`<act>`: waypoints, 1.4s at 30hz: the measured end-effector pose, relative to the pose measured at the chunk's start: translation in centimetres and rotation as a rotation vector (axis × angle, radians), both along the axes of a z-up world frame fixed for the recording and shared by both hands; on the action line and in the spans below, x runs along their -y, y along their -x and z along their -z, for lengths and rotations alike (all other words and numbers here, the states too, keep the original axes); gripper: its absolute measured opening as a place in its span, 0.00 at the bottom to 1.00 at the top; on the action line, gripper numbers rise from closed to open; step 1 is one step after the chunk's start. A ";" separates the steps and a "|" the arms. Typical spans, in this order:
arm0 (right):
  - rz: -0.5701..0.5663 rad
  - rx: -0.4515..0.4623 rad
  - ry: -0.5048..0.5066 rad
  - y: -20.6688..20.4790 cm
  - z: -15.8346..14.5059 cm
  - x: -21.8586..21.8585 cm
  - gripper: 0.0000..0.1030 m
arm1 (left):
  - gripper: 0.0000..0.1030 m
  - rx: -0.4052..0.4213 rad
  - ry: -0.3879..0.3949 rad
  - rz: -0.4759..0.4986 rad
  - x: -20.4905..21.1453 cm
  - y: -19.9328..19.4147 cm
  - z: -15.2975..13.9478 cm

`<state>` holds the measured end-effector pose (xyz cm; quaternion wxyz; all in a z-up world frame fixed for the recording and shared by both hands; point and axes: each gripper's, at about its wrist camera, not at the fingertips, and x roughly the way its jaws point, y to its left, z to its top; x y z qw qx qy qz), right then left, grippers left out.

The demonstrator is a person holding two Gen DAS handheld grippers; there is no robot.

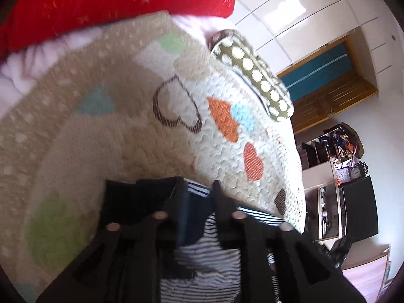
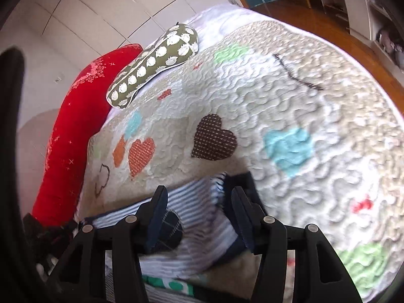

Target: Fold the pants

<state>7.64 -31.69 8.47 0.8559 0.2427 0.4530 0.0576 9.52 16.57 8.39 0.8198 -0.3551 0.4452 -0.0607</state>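
The pants [image 1: 202,255] are navy-and-white striped with navy trim and lie on a quilted bedspread [image 1: 141,136]. My left gripper [image 1: 194,197] has its fingers a short way apart with the navy waistband edge between them; a firm pinch cannot be made out. In the right wrist view the pants [image 2: 192,224] show a dark heart patch. My right gripper [image 2: 199,202] stands open over the striped fabric, one finger on each side of a fold, not closed on it.
An olive polka-dot pillow [image 2: 154,63] and a long red bolster [image 2: 68,136] lie at the bed's head. The bedspread [image 2: 290,116] has heart patches. Wooden floor [image 2: 363,48], a shelf unit [image 1: 335,156] and a dark cabinet [image 1: 361,209] stand beyond the bed's edge.
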 end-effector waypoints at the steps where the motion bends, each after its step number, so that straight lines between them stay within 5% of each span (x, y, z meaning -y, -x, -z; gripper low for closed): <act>1: -0.007 0.005 0.023 0.5 -0.2 -0.2 0.55 | 0.28 0.009 -0.010 -0.001 -0.1 0.6 -0.6; 9: -0.009 0.014 0.083 8.4 0.5 0.2 0.57 | 0.46 0.027 -0.266 -0.018 0.8 7.3 -2.2; 17: 0.080 0.027 0.097 13.7 1.8 2.4 0.63 | 0.46 -0.096 -0.265 -0.055 -0.4 11.4 3.6; 22: 0.049 -0.028 0.063 13.7 3.8 1.3 0.64 | 0.52 -0.094 -0.257 -0.011 1.4 11.2 5.6; 24: 0.032 -0.025 0.093 13.5 3.9 0.3 0.65 | 0.09 -0.094 -0.254 0.020 2.1 11.2 5.3; 25: 0.019 -0.021 0.107 13.4 3.9 -0.1 0.57 | 0.03 -0.112 -0.257 0.032 2.5 11.2 5.1; 26: 0.001 -0.024 0.111 13.3 3.7 -0.4 0.34 | 0.03 -0.110 -0.265 0.029 2.7 11.6 4.5; 28: -0.021 -0.045 0.092 12.9 3.6 -0.5 0.17 | 0.03 -0.092 -0.339 0.012 3.1 12.6 2.9; 32: -0.006 -0.034 0.086 13.4 3.3 0.1 0.16 | 0.03 -0.088 -0.419 -0.037 2.6 14.6 0.8; 36: 0.022 -0.060 0.086 13.5 4.5 0.5 0.19 | 0.04 -0.171 -0.450 -0.055 1.5 14.7 2.3; 38: 0.048 -0.057 0.056 13.8 4.4 0.9 0.30 | 0.06 -0.178 -0.447 -0.064 1.4 15.2 2.7; 42: 0.097 0.005 0.093 15.0 2.3 1.0 0.39 | 0.06 -0.099 -0.578 -0.093 3.5 17.0 0.5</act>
